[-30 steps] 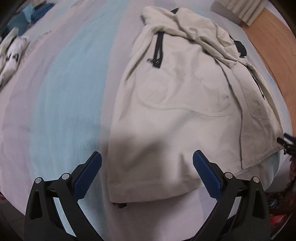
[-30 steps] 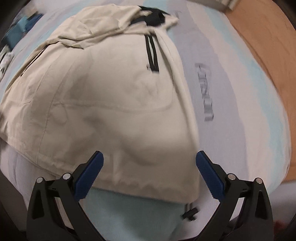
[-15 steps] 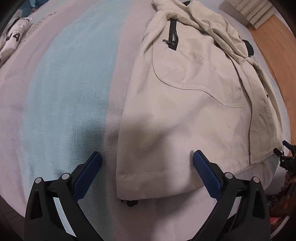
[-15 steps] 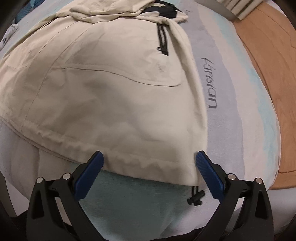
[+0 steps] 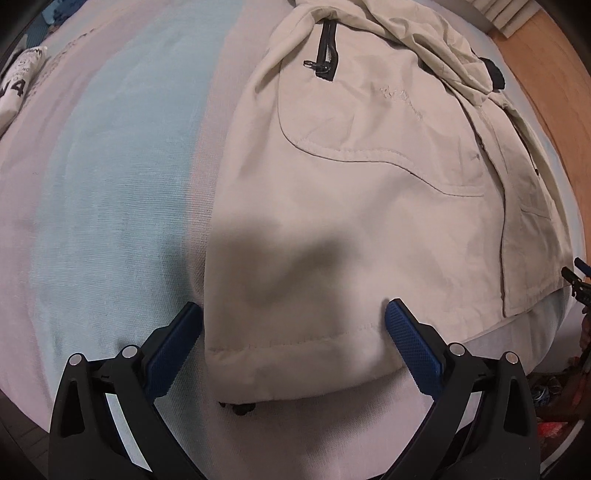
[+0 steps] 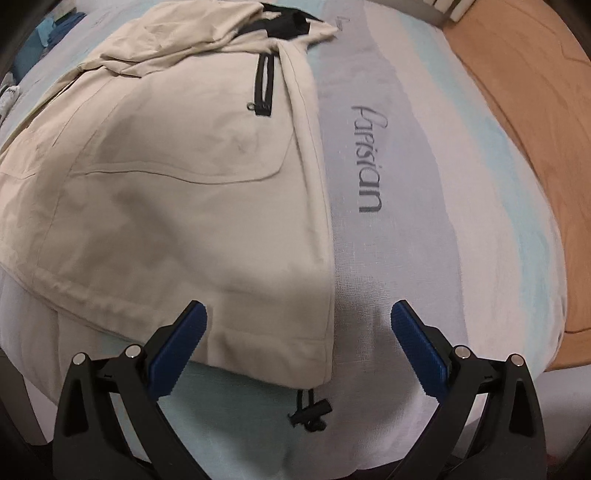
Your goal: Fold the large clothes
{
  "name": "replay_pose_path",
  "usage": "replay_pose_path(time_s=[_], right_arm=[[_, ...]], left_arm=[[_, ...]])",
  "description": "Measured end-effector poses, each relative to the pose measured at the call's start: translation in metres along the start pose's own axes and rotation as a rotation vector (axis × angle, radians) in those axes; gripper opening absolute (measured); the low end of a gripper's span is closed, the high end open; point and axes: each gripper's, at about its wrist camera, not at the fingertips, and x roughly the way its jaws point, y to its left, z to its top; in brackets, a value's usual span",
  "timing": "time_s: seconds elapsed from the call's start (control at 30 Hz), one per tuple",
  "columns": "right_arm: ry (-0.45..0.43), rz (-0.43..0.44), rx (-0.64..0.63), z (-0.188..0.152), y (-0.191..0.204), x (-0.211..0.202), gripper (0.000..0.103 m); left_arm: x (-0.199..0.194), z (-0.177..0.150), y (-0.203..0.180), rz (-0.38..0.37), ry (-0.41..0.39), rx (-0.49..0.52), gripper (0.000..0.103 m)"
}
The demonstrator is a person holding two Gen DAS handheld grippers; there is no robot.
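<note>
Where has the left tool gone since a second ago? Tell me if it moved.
Yes. The left tool has moved forward toward the jacket: its hem corner, earlier well ahead of the fingers, now lies between them, and the open jaws straddle it.

Bed fills most of both views; cover striped pale blue, grey and white, grey script lettering along one stripe. Wood floor beyond the far side, warm orange-brown. White ribbed object at floor edge (radiator or slats, cannot tell). Light dim, soft shadows on cover.
</note>
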Motion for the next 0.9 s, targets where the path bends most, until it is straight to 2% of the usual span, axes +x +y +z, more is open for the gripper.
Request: replay_pose_path(time_s=[0.13, 0.2, 0.27, 0.4, 0.53, 0.6, 0.77, 0.9], right_arm=[[0.016, 0.041, -0.016, 0.008, 0.004, 0.012, 0.095], [0.036, 0.077, 0.001, 0.011, 0.007, 0.018, 0.087], [0.048, 0.09, 0.013, 0.012, 0.011, 0.02, 0.084], [0.055, 0.092, 0.021, 0.011, 0.015, 0.024, 0.083], [0.05, 0.107, 0.003, 0.01, 0.025, 0.021, 0.083], [0.047, 0.108, 0.0, 0.008, 0.029, 0.021, 0.083], [0.046, 0.139, 0.06, 0.011, 0.03, 0.023, 0.076], [0.037, 0.136, 0.071, 0.009, 0.032, 0.021, 0.072]], left_arm=[[0.004, 0.001, -0.002, 0.011, 0.005, 0.005, 0.097], [0.005, 0.002, -0.001, 0.014, 0.004, 0.004, 0.097], [0.005, 0.004, 0.0, 0.029, -0.004, 0.005, 0.098], [0.006, 0.012, 0.005, 0.031, -0.01, -0.03, 0.097], [0.003, 0.013, 0.003, 0.031, -0.017, -0.015, 0.093], [0.001, 0.011, 0.006, 0.031, -0.018, -0.025, 0.088], [-0.014, 0.006, 0.027, -0.013, -0.027, -0.139, 0.056], [-0.018, 0.002, 0.021, 0.018, -0.008, -0.084, 0.042]])
